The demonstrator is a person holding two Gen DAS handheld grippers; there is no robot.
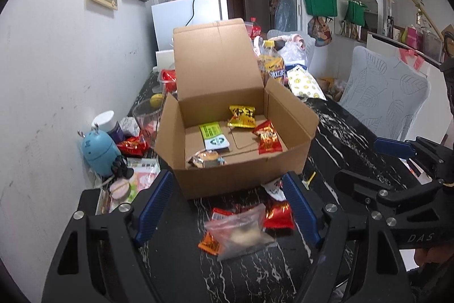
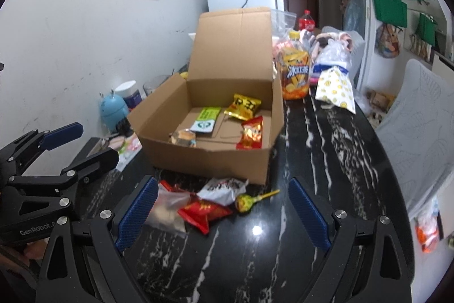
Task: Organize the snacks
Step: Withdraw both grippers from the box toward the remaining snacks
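Broadly, a black marble-veined table (image 1: 334,132) fills the lower half of both views, and an open cardboard box (image 1: 235,175) sits at the centre of each, its lid standing upright at the back.

Inside the box lie four snacks: a yellow packet (image 1: 241,117) toward the back wall, a red packet (image 1: 268,138) at the right side of the floor, a green-and-white sachet (image 1: 213,136) left of centre, and a small wrapped cake (image 1: 205,158) against the front wall at lower left. The rest of the cardboard floor is bare.

Right of the box in the right wrist view stand a large orange drink bottle (image 2: 295,75) and, further right, a white bag with yellow smiley faces (image 2: 334,90). Left of the box, against the wall, are a blue round gadget (image 1: 99,149) and a clear cup (image 1: 146,118).

In front of the box, on the table, lies a loose heap of snacks still outside it — a clear plastic pouch (image 1: 241,232), red packets (image 2: 204,213), a white packet (image 2: 221,189) and a lollipop (image 2: 247,200) on a yellow stick.

The left gripper (image 1: 227,206) is held above the clear pouch with its blue pads wide apart and nothing pinched. The right gripper (image 2: 224,212) is spread over the heap, jaws wide — the pads touch none of the snacks.
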